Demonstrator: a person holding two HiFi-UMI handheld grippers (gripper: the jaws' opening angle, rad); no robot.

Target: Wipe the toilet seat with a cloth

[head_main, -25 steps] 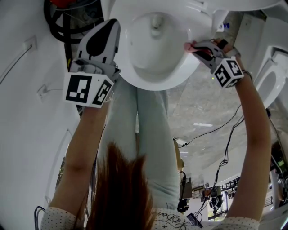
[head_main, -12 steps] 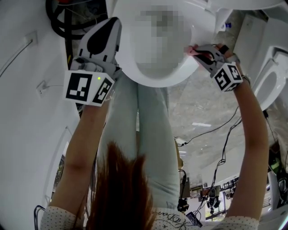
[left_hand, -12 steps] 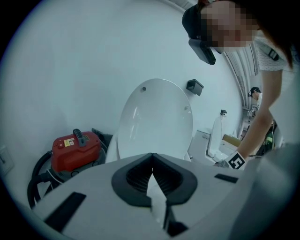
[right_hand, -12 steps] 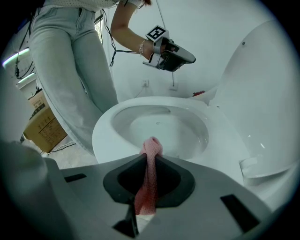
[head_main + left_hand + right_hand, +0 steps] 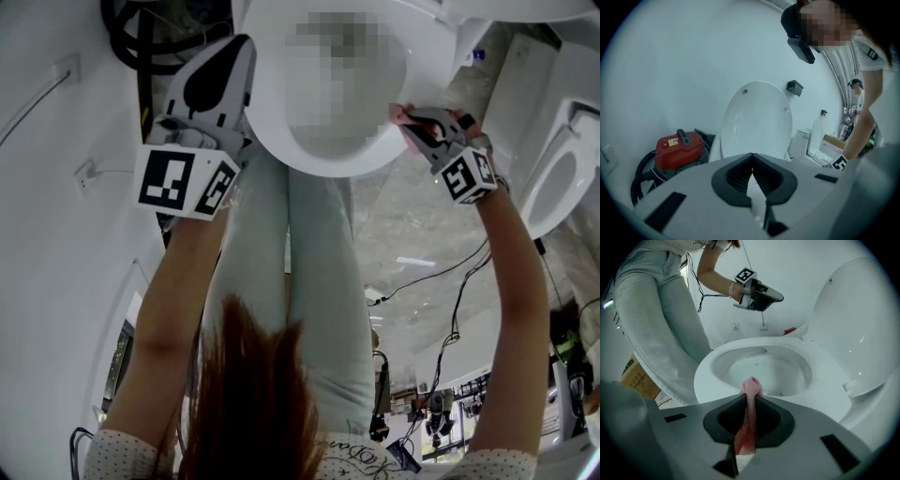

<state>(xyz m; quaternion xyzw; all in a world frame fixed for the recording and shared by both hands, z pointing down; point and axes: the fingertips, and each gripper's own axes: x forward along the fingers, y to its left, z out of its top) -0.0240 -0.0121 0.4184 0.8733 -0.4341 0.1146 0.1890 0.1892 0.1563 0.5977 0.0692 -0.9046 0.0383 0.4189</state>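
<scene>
The right tongs [image 5: 751, 398] clamp a bunched pink cloth [image 5: 751, 386] with its tip poking out at the toilet seat's [image 5: 825, 380] right edge, ready to wipe, while the left tongs [image 5: 752, 163], pressed together and empty, hover left of the bowl, out of the way.

Marbled floor [image 5: 412, 202] — toilet [image 5: 267, 103], black cable [image 5: 433, 278]

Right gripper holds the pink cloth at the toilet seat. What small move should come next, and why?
Probably slide the right gripper along the toilet seat, cloth pressed down: its jaws are shut on the cloth, whose tip sits at the seat's near rim, and the lid is up.
</scene>
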